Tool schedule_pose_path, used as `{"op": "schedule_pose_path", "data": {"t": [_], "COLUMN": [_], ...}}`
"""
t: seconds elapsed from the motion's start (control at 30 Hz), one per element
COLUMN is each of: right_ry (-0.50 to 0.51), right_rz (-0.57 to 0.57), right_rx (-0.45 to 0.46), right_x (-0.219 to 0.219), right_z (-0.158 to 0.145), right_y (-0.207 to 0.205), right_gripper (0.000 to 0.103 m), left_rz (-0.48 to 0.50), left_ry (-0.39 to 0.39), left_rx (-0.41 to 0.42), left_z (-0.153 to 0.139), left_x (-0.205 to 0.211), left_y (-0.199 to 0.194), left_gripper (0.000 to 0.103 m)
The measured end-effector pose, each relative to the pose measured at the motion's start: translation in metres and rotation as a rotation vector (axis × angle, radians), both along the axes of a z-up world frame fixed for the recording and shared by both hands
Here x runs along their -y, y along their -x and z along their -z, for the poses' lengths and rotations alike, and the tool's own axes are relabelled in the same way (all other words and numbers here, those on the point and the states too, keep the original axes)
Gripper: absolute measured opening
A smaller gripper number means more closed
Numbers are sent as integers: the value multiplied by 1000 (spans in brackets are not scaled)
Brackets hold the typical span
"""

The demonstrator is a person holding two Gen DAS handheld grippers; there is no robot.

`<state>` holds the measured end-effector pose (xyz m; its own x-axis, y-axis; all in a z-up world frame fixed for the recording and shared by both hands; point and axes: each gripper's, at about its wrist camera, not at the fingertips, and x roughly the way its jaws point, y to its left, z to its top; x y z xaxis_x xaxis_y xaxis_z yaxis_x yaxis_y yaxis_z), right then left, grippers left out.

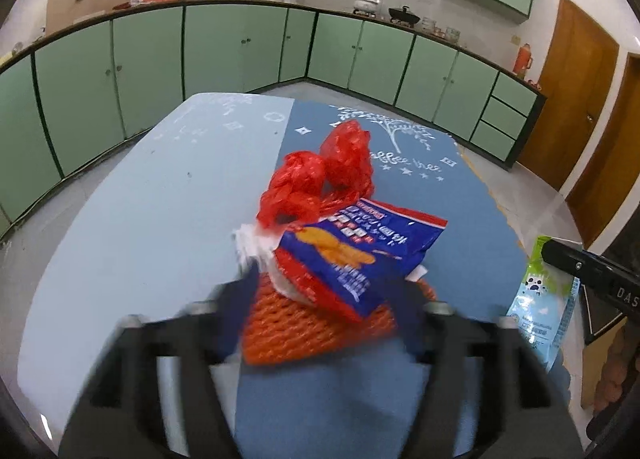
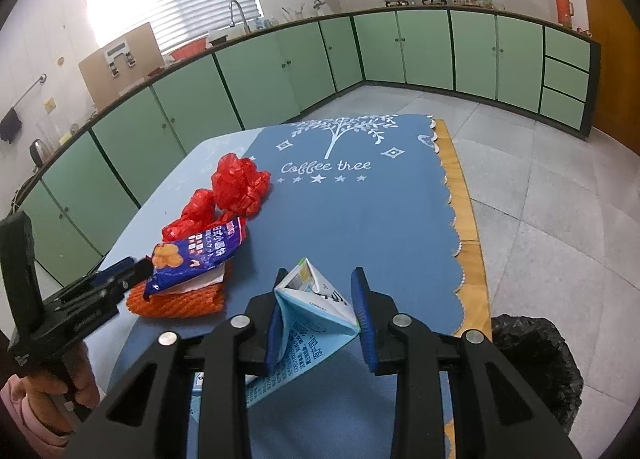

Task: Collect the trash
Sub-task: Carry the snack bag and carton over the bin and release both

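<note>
The left tool (image 1: 328, 299) hangs released, jaws spread either side of the blue snack wrapper (image 1: 360, 255) topping the worktop (image 1: 140, 219) pile just beyond it, while the right tool (image 2: 320, 323) clenches a flattened carton (image 2: 312, 319).

Left tongs (image 1: 320, 291) gape around the blue snack wrapper (image 1: 360, 255) atop orange netting (image 1: 316, 323).
</note>
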<state>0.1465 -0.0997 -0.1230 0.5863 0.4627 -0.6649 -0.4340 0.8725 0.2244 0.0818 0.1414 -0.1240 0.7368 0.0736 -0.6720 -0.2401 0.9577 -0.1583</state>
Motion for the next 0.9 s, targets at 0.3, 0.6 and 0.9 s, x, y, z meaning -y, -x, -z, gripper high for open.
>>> {"op": "schedule_pose_path", "data": {"t": [0.3,0.6,0.9], "right_ry": [3,9,0], "right_rz": [5,2,17], "right_rx": [-7,-15,14], "right_x": [0,-3,4], "right_z": [3,6,-5], "right_y": [-3,-6,-1], "right_gripper": [31,31,31], "left_rz": [19,10,12], "left_ry": [0,12,15], "left_rx": [-79,-37,112], "left_z": [18,11,-34], "left_x": [0,-3,3], "left_y": [-27,-23,0], "left_gripper": [58,8,4]}}
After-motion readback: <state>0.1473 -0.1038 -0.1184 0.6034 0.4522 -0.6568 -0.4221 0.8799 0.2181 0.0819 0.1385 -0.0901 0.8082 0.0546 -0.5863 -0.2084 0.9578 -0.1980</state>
